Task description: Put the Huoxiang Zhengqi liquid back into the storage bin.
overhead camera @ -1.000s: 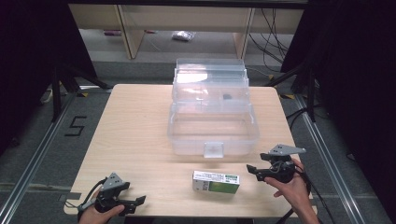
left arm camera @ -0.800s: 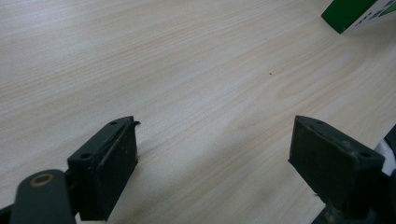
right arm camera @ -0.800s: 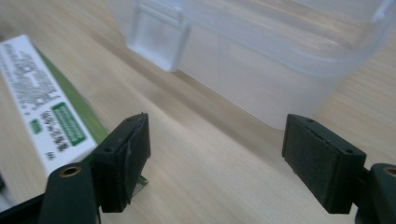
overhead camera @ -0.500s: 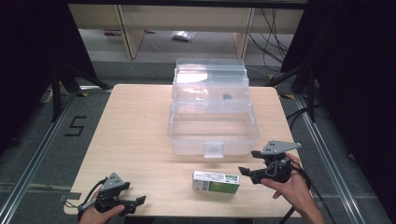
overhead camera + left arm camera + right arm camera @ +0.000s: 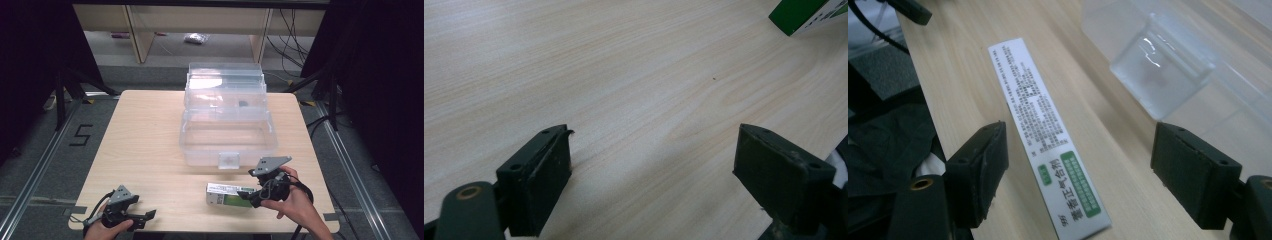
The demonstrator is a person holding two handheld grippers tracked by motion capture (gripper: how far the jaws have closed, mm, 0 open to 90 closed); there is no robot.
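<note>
A green and white carton lies flat near the table's front edge, in front of the open clear plastic box. My right gripper hovers at the carton's right end, jaws open. In the right gripper view the carton runs lengthwise between the two pads of my right gripper, and neither pad touches it. My left gripper rests open at the front left corner of the table. In the left gripper view my left gripper has bare wood between its jaws, and a corner of the carton lies far off.
The box's front latch faces the carton, and this latch appears just beyond the right jaw. The box's raised lid stands at the back. A wooden shelf unit stands behind the table, and a floor mark "5" sits to the left.
My right gripper has moved left and slightly up, from the table's right side to over the carton's right end. The left gripper, carton and box have stayed put.
</note>
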